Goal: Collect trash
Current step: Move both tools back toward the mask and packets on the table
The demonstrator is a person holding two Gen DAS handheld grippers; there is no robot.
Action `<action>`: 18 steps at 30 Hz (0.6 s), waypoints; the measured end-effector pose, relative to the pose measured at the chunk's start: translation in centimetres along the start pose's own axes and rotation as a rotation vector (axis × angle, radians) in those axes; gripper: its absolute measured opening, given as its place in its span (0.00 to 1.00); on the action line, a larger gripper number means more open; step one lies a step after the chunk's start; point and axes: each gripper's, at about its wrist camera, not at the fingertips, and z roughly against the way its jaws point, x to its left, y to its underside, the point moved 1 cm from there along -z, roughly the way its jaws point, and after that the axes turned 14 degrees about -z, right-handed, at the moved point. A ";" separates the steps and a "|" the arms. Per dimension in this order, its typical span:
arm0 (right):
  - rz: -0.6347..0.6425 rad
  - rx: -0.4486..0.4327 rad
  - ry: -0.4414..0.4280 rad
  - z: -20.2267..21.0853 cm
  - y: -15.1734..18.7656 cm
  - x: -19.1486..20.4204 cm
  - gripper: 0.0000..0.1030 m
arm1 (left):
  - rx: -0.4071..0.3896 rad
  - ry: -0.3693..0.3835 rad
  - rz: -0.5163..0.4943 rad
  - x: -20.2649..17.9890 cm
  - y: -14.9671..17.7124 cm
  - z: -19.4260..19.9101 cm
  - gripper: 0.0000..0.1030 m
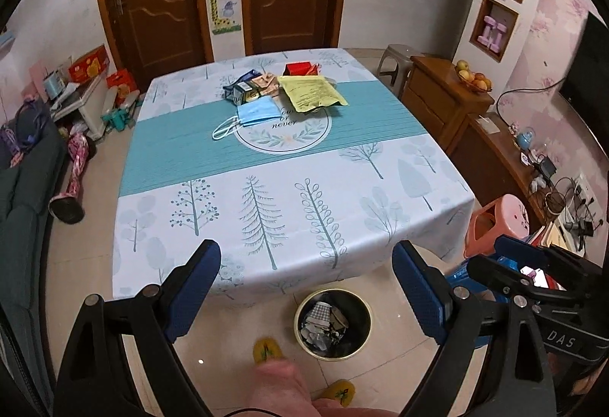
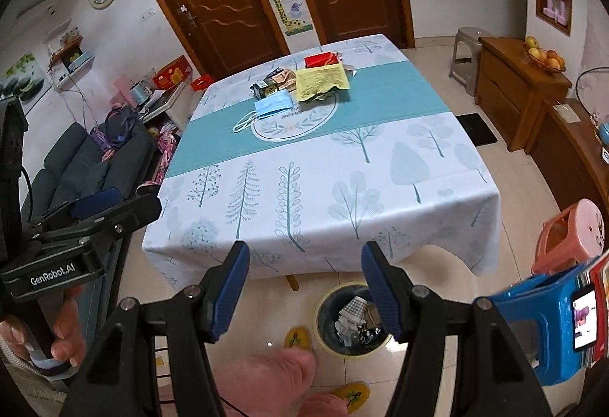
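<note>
Trash lies in a pile at the far middle of the table (image 1: 289, 196): a blue face mask (image 1: 255, 114) with white loops, a yellow paper (image 1: 310, 93), a red box (image 1: 298, 68) and dark wrappers (image 1: 243, 89). The pile also shows in the right wrist view, with the mask (image 2: 275, 104) and yellow paper (image 2: 321, 81). A round bin (image 1: 333, 325) holding scraps stands on the floor below the table's near edge; it also shows in the right wrist view (image 2: 352, 322). My left gripper (image 1: 306, 287) is open and empty, held before the table. My right gripper (image 2: 304, 291) is open and empty above the bin.
A pink stool (image 1: 495, 223) and a blue stool (image 2: 540, 318) stand right of the table. A wooden cabinet (image 1: 445, 93) with a fruit bowl lines the right wall. A dark sofa (image 2: 91, 166) and floor clutter sit at left. Yellow slippers (image 1: 266, 350) are near the bin.
</note>
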 end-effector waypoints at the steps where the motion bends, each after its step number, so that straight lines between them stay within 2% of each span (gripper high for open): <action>1: 0.005 0.003 0.000 -0.4 -0.4 0.2 0.60 | 0.004 0.001 0.006 0.3 -0.1 -0.4 0.88; 6: 0.012 0.016 0.020 -2.6 -2.3 0.9 0.60 | 0.033 0.012 0.032 2.3 -1.7 -3.3 0.88; 10: -0.010 0.027 0.032 -4.8 -4.9 1.1 0.60 | 0.044 0.036 0.037 4.8 -4.4 -6.3 0.88; 18: -0.155 0.079 0.009 -12.5 -12.9 1.6 0.60 | 0.118 0.102 0.021 10.2 -10.6 -15.0 0.88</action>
